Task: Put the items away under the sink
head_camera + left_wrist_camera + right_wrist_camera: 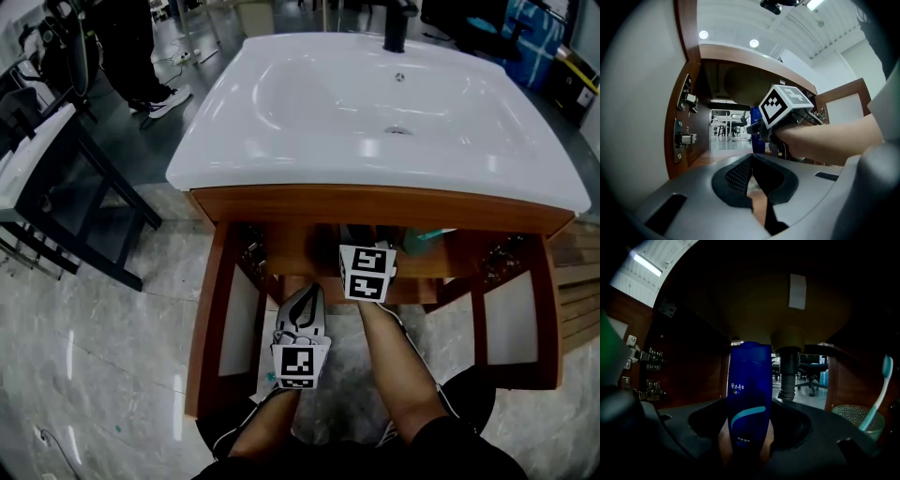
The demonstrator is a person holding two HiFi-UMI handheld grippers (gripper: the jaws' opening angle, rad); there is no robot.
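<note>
Right gripper view shows the blue bottle (749,394) upright, clamped in your right tongs (746,439) inside the cabinet (689,366) under the sink, not yet set down; a cup (855,422) holding a toothbrush (880,389) stands beside it. Your left tongs (753,187) are closed, empty

Under the sink (375,103), inside the cabinet (375,206), the bottle (749,394) stands between the right hand-held gripper's (747,437) jaws, before the drain pipe (788,376), with the toothbrush (880,385) in a cup (858,420) to its right.
</note>
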